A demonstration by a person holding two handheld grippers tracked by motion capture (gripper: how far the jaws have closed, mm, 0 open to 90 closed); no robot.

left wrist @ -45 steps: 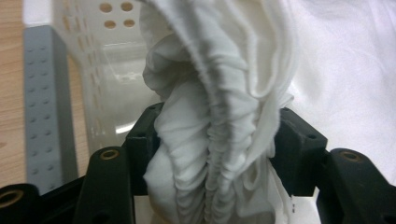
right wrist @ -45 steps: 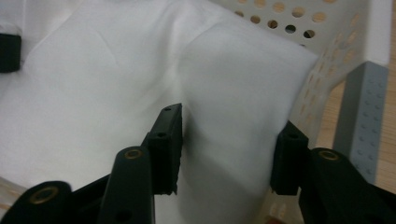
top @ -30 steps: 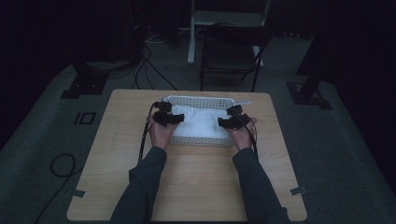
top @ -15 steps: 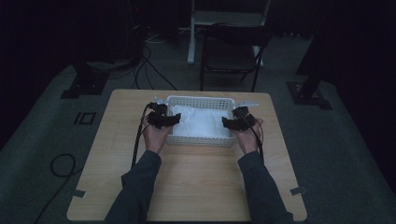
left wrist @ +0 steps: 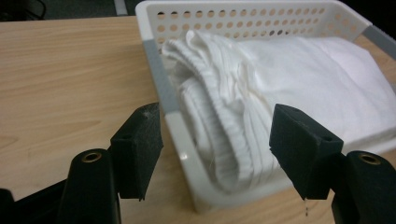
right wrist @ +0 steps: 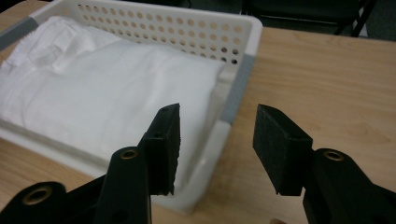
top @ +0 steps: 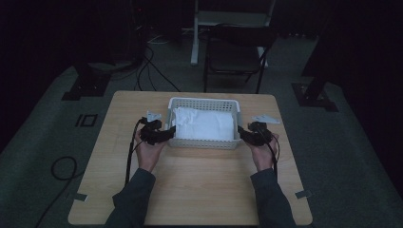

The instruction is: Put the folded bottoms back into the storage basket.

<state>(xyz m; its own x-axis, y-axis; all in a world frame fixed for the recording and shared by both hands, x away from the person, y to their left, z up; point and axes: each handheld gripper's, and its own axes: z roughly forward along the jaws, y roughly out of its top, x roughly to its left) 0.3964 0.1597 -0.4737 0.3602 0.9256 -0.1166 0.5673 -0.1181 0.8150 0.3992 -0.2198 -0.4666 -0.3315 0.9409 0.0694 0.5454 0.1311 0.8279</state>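
The white basket of folded white cloth sits at the table's far edge, midway along it. My left gripper straddles its left wall, jaws apart, not yet pinching. My right gripper, jaws just closing, brackets the right wall, untouched. I reckon uneven bites could tilt the basket or snag cloth.

Dim room, grey carpeted floor, dark folding chair beyond wooden table, trailing cables.
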